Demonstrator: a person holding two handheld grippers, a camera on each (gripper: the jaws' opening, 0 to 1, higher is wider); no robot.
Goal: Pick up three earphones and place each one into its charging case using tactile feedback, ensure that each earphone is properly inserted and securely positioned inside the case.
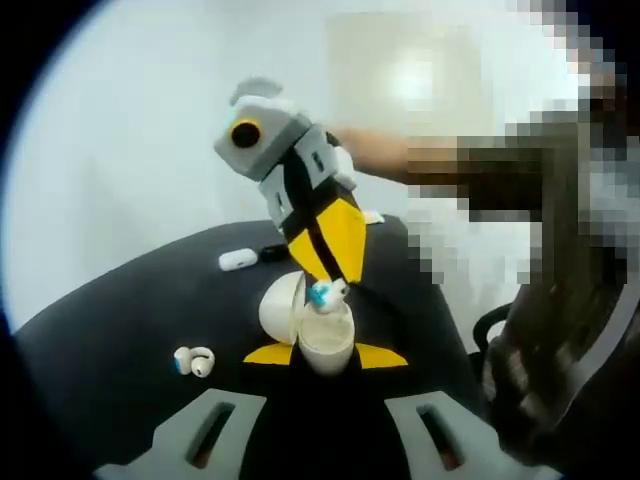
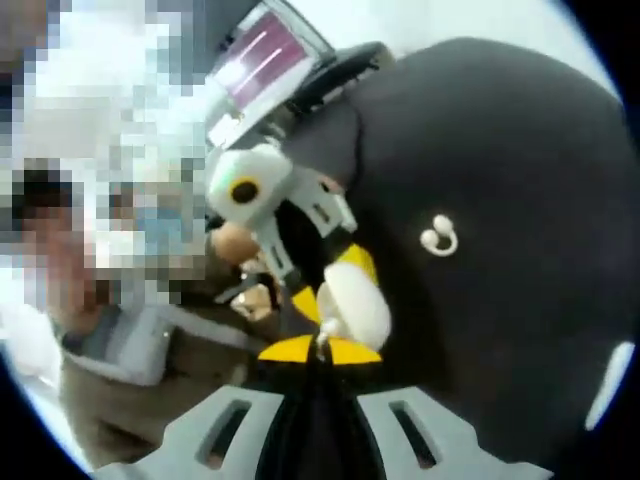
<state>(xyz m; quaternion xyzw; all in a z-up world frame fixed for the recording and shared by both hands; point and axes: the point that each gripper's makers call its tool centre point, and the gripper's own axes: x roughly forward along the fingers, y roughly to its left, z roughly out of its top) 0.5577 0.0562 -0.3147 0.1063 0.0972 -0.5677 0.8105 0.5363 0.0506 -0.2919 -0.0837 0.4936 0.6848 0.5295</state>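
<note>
In the left gripper view, the left gripper (image 1: 325, 355) holds an open white case (image 1: 318, 335) between its yellow tips, jaws closed onto the case's sides, lid (image 1: 280, 305) tipped up to the left. The right gripper (image 1: 335, 280) comes down from above, its yellow jaws pinched on a small white earphone with a blue tip (image 1: 322, 293), which sits right at the case's mouth; whether it is fully seated cannot be told. On the black table (image 1: 130, 330), a loose earphone (image 1: 194, 360) lies to the left of the case, well apart from it. Farther back lie a closed white case (image 1: 238, 259) and, just beside it, a small dark object (image 1: 273, 253). A person's arm (image 1: 420, 160) reaches in from the right. In the right gripper view, the right gripper (image 2: 320, 348) nips the earphone (image 2: 322, 340) at the edge of the case (image 2: 355, 295), which the left gripper (image 2: 335, 285) clasps. The loose earphone (image 2: 439, 236) lies on the table (image 2: 520, 150) to the right.
</note>
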